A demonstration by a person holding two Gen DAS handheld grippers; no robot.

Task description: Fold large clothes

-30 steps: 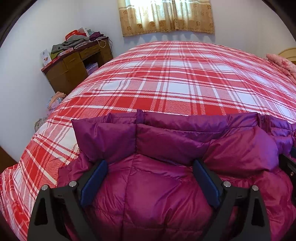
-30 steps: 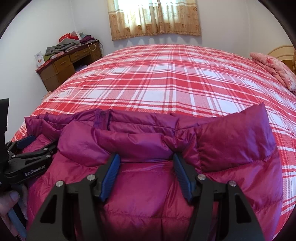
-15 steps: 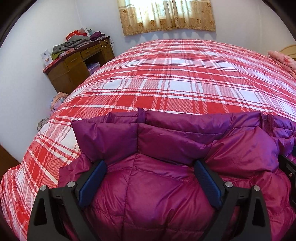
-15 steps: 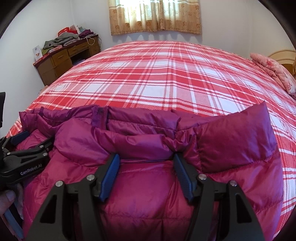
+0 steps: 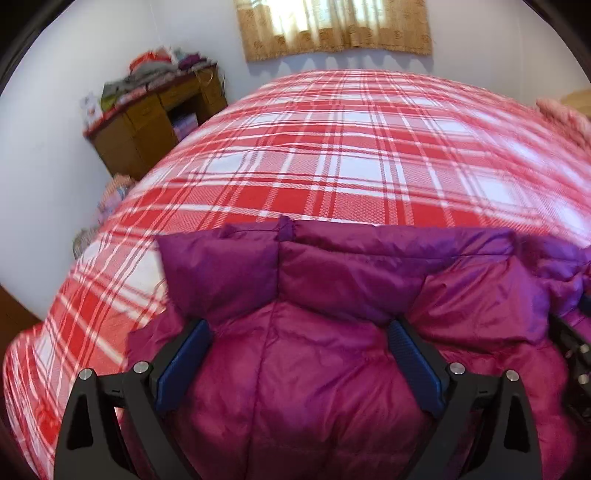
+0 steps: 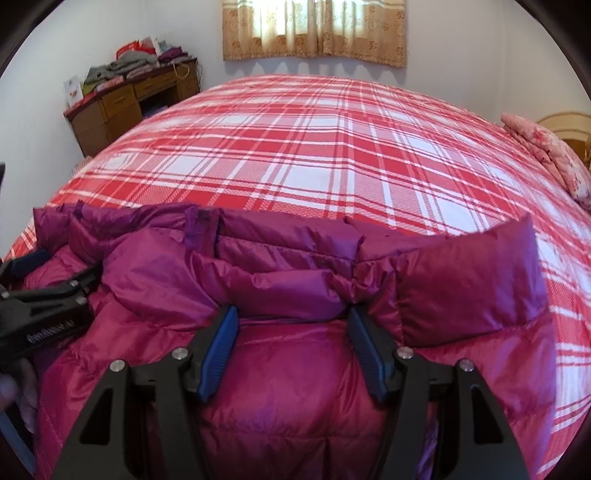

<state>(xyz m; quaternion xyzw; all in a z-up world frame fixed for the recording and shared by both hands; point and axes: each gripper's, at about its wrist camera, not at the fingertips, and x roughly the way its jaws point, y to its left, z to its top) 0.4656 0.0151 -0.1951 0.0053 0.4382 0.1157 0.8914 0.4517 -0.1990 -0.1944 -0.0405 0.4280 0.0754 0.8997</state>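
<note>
Plaid bedspread (image 6: 314, 155) fills the bedroom w/ the magenta down jacket (image 6: 295, 387) bunched at its near edge — I've got left gripper (image 5: 299, 354) & right gripper (image 6: 291, 343) each clamped on puffy fabric, so I'd lift both evenly; side lettering on the left gripper is too blurred to read.

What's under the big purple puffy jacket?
The red plaid bedspread lies under the puffy jacket and shows around its edges. Whatever lies directly beneath the jacket is covered.

White walls, a curtained window (image 6: 314, 29), wooden desk (image 6: 133, 99), plaid bed (image 6: 314, 155).
</note>
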